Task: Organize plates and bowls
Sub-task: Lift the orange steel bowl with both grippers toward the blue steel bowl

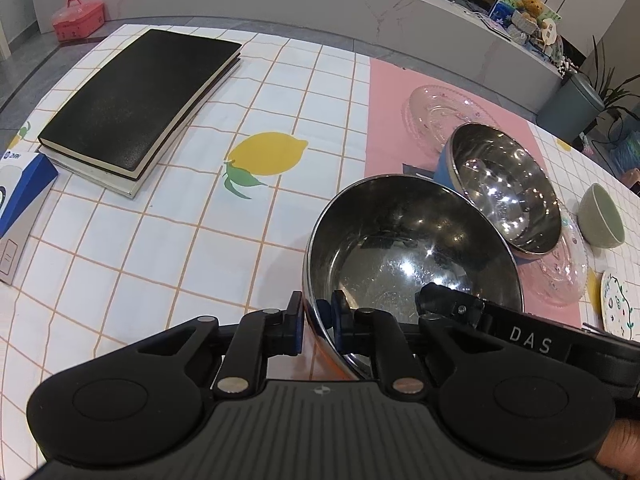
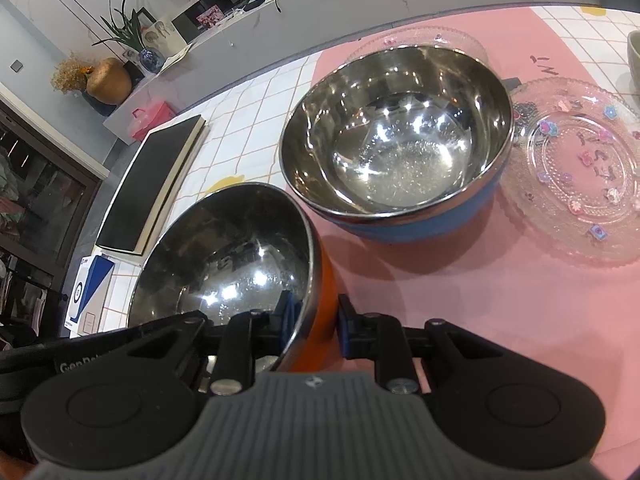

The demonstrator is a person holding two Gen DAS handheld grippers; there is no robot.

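Note:
Both grippers hold one steel bowl with an orange outside (image 1: 412,248) (image 2: 228,248) by its rim, on opposite sides. My left gripper (image 1: 318,326) is shut on the rim, one pad inside and one outside. My right gripper (image 2: 314,326) is shut on the opposite rim and shows in the left wrist view (image 1: 448,306). A steel bowl with a blue outside (image 1: 506,184) (image 2: 400,136) stands on the pink mat (image 2: 480,300) just beyond. A clear glass plate (image 2: 576,184) (image 1: 560,272) lies to its right, another (image 1: 440,112) (image 2: 416,38) behind it.
A green bowl (image 1: 602,216) and a painted white plate (image 1: 618,310) sit at the right on the tiled tablecloth (image 1: 160,240). A black notebook on a white book (image 1: 140,96) (image 2: 152,184) and a blue-white box (image 1: 20,208) lie at the left.

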